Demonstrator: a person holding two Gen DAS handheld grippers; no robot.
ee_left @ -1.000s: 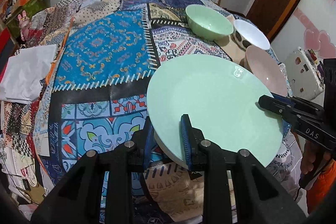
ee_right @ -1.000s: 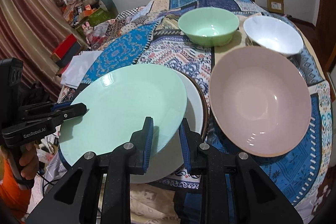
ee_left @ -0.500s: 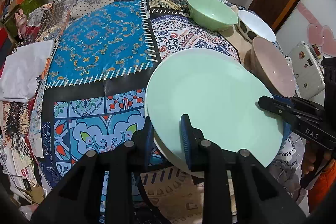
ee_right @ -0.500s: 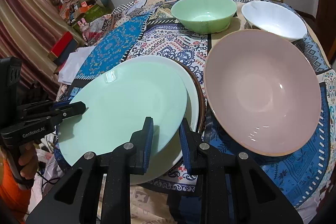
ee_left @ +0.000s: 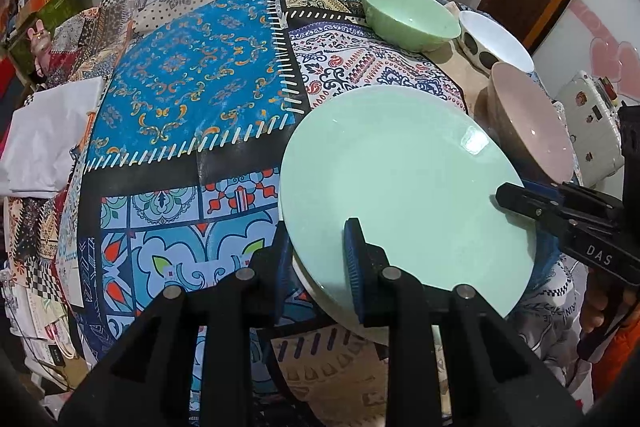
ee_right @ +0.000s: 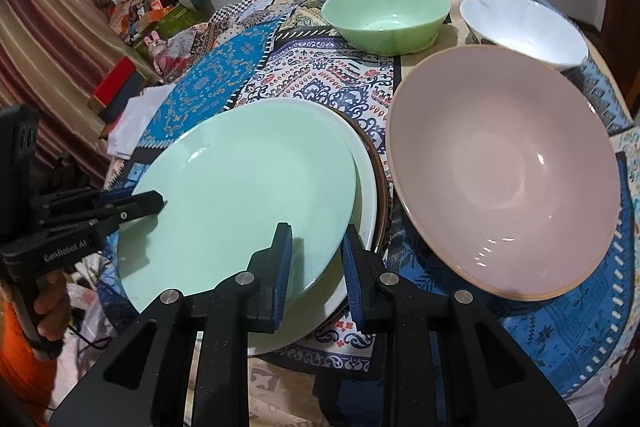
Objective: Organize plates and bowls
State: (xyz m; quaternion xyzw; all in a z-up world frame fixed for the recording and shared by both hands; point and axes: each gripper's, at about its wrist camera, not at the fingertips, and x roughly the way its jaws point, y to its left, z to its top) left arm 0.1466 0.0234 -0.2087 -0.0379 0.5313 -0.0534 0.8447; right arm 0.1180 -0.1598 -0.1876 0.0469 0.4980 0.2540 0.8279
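Note:
A mint green plate (ee_left: pixel 404 183) (ee_right: pixel 248 195) is held at opposite rims by both grippers. My left gripper (ee_left: pixel 320 251) is shut on its near rim in the left wrist view, and it shows at the plate's left edge in the right wrist view (ee_right: pixel 156 203). My right gripper (ee_right: pixel 316 259) is shut on the other rim, and it shows in the left wrist view (ee_left: pixel 504 197). The plate sits over a white plate (ee_right: pixel 366 187) that lies on a brown-rimmed plate (ee_right: pixel 382 183). A large pink bowl (ee_right: pixel 504 179) (ee_left: pixel 532 131) stands just right of the stack.
A green bowl (ee_right: pixel 386 13) (ee_left: pixel 408 15) and a white bowl (ee_right: pixel 524 27) (ee_left: pixel 496 43) stand at the far side of the patchwork tablecloth (ee_left: pixel 192 87). A folded white cloth (ee_left: pixel 48 139) lies at the left. A white appliance (ee_left: pixel 592 123) stands beyond the pink bowl.
The green plate has come down and forward over the stacked plates, still held by both grippers. The pink bowl looms larger in the right wrist view.

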